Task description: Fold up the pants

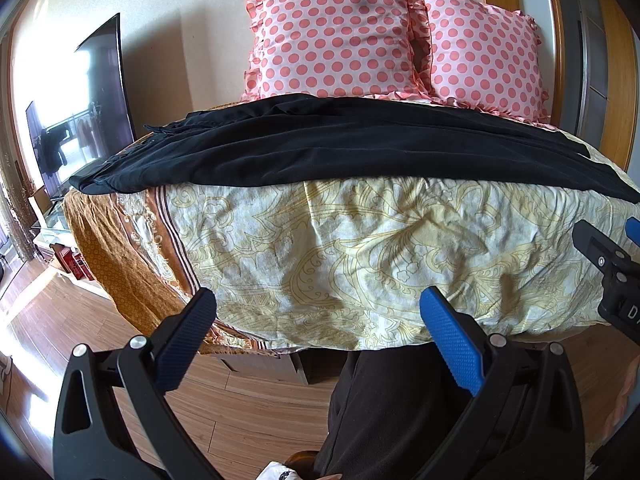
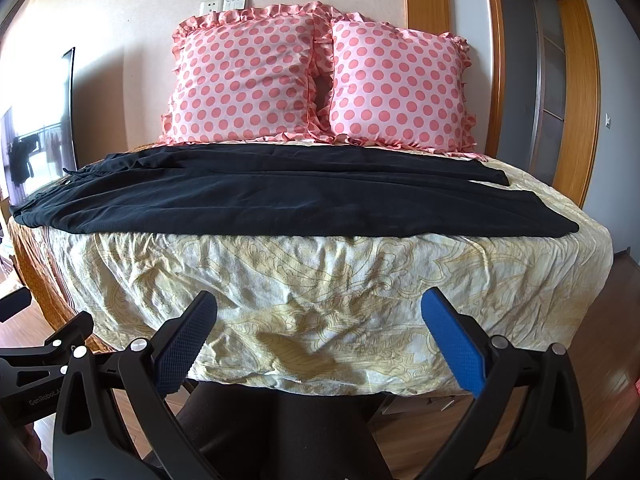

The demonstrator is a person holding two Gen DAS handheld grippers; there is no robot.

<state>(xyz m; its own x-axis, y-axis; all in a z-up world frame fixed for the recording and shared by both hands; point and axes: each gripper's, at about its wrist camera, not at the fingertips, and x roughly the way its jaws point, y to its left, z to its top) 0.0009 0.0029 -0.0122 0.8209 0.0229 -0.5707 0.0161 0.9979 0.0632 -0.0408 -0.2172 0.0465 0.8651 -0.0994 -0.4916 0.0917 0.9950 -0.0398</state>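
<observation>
Plainly, the black pants [image 1: 320, 148] lie spread flat across the top of the bed [image 1: 340, 248], running from the left of the frame to the right, with the waistband toward the left edge and the leg ends toward the right. They sit just in front of two pink polka-dot pillows [image 2: 248, 80] that lean against the wall at the top of the frame. No box, basket or other container shows in either view.

Both tools hang low in front of the bed, well short of the pants. The left gripper [image 1: 318, 334] has its fingers spread wide with nothing between them, and so does the right gripper [image 2: 320, 336]. Dark trouser legs [image 2: 280, 432] of the person show at the bottom of both frames.

Only the left wrist view shows the bedspread's orange-brown border [image 1: 104, 240] hanging at the left, a dark screen [image 1: 96, 100] with its reflection, and a wide stretch of wooden floor [image 1: 248, 412]; the right gripper's tip enters at its right edge. Only the right wrist view shows both leg ends clearly, the far one shorter, plus the wooden door frame [image 2: 576, 100] at the right.
</observation>
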